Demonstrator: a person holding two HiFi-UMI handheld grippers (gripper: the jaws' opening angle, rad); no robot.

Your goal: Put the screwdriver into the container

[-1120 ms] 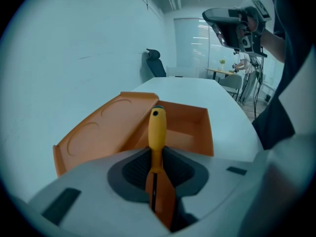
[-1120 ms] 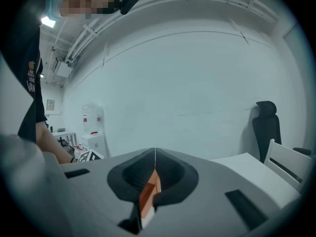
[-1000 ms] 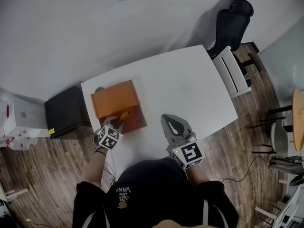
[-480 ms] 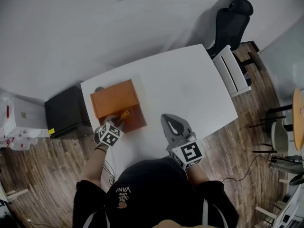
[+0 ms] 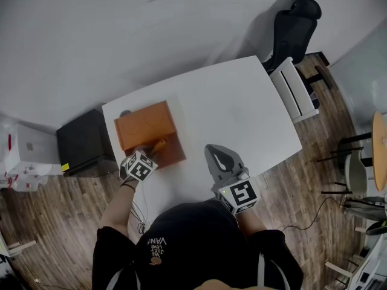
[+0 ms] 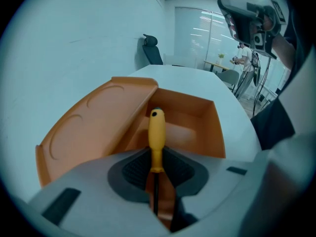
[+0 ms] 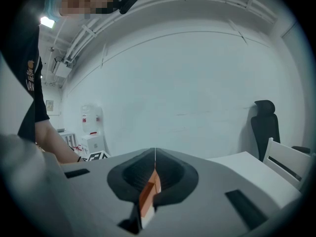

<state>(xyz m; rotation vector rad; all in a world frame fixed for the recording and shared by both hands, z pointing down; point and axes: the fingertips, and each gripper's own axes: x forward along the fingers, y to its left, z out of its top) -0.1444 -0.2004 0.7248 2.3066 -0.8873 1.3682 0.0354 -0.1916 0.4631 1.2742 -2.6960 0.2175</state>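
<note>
The left gripper (image 6: 157,166) grasps the yellow-handled screwdriver (image 6: 157,132) at the open orange plastic container (image 6: 197,113), not yet released; the right gripper (image 7: 154,171) is clenched empty.

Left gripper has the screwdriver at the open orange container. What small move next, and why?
Probably lower slightly, then open the jaws. The left gripper grips the screwdriver, whose yellow handle points into the open container, lid swung back, so release should drop it inside.

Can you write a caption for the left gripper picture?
Left gripper grips the yellow screwdriver, its handle pointing into the open orange container.
</note>
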